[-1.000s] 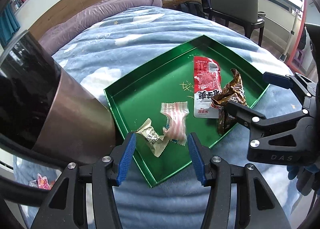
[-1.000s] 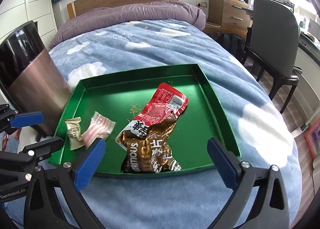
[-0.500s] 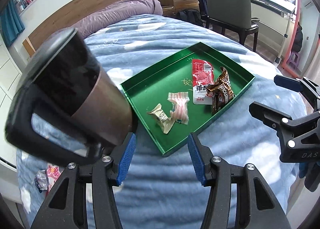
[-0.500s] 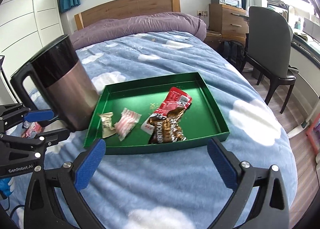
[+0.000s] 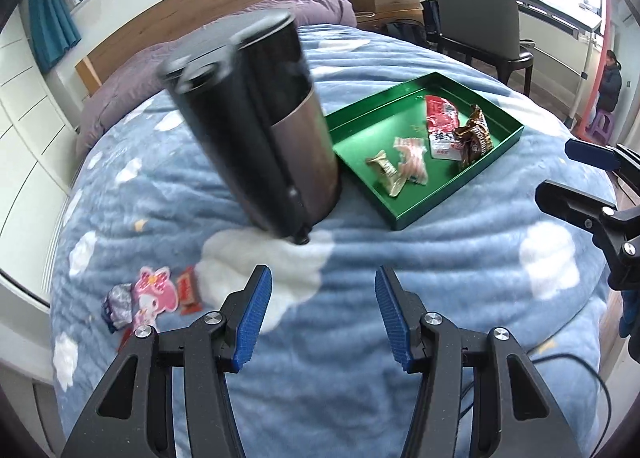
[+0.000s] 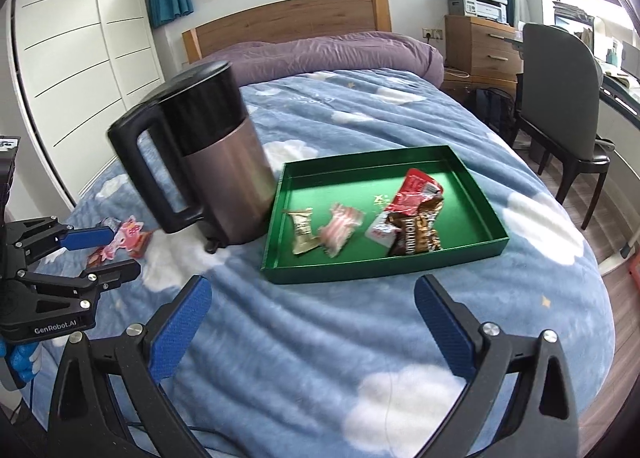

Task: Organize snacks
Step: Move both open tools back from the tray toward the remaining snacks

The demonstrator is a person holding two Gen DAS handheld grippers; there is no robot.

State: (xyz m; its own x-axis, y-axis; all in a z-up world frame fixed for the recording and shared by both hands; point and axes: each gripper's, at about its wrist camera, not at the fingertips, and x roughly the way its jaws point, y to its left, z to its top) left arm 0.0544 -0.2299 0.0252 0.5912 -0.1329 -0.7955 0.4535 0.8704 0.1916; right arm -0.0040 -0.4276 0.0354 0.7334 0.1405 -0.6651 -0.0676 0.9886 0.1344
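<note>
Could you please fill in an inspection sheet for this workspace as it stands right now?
Surface: bed with blue cloud-print blanket.
Job's things: green tray holds four wrapped snacks: beige candy, pink striped candy, red packet, brown packet. Loose snacks lie on the blanket left of the kettle.
Clutter: black and copper kettle beside the tray.
Grippers: left gripper and right gripper open, empty, above the blanket.
Cables: thin black cable at the bed edge.
Surroundings: headboard, wardrobe, chair, desk.

Kettle [image 5: 256, 125], green tray [image 5: 416, 209], empty tongs [image 5: 323, 314]
</note>
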